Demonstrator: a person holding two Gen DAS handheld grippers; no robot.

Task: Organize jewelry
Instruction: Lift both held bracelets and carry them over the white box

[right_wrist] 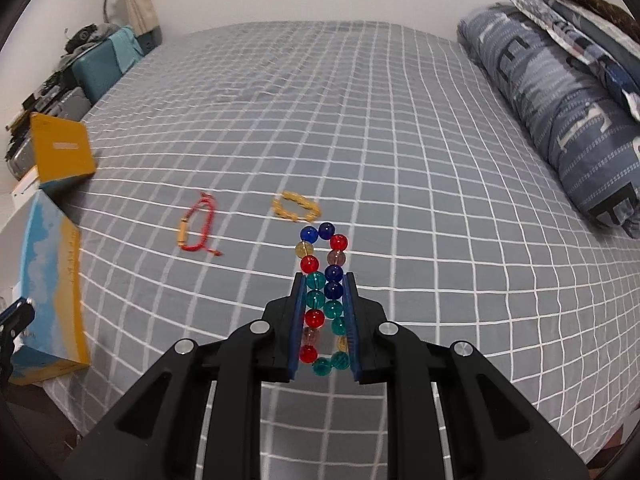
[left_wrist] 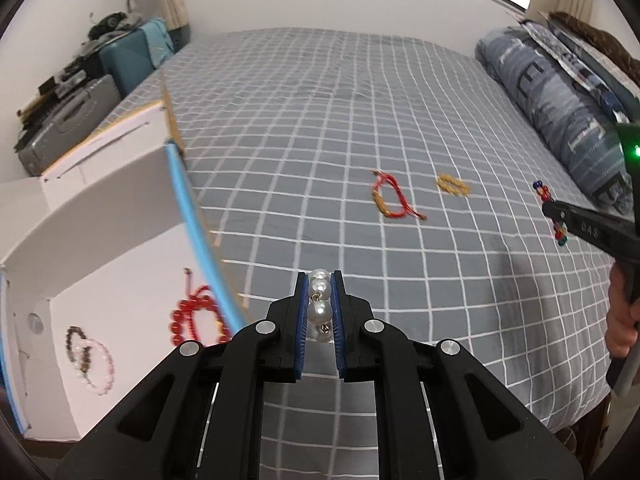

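Observation:
My left gripper (left_wrist: 320, 280) is shut on a white pearl bracelet (left_wrist: 320, 304), held above the bed just right of an open white box (left_wrist: 120, 292). The box holds a red bead bracelet (left_wrist: 194, 316) and a pink and brown bracelet (left_wrist: 90, 354). My right gripper (right_wrist: 323, 278) is shut on a multicoloured glass bead bracelet (right_wrist: 322, 280); it also shows at the right of the left wrist view (left_wrist: 550, 208). A red cord bracelet (left_wrist: 394, 200) (right_wrist: 198, 224) and a yellow bead bracelet (left_wrist: 453, 185) (right_wrist: 296, 207) lie on the bed.
The bed has a grey checked sheet (left_wrist: 320, 120). A rolled blue quilt (left_wrist: 560, 100) lies along its right side. The box's yellow and blue lid and side (right_wrist: 52, 280) stand at the left. Suitcases and clutter (left_wrist: 80, 92) are beyond the bed's left edge.

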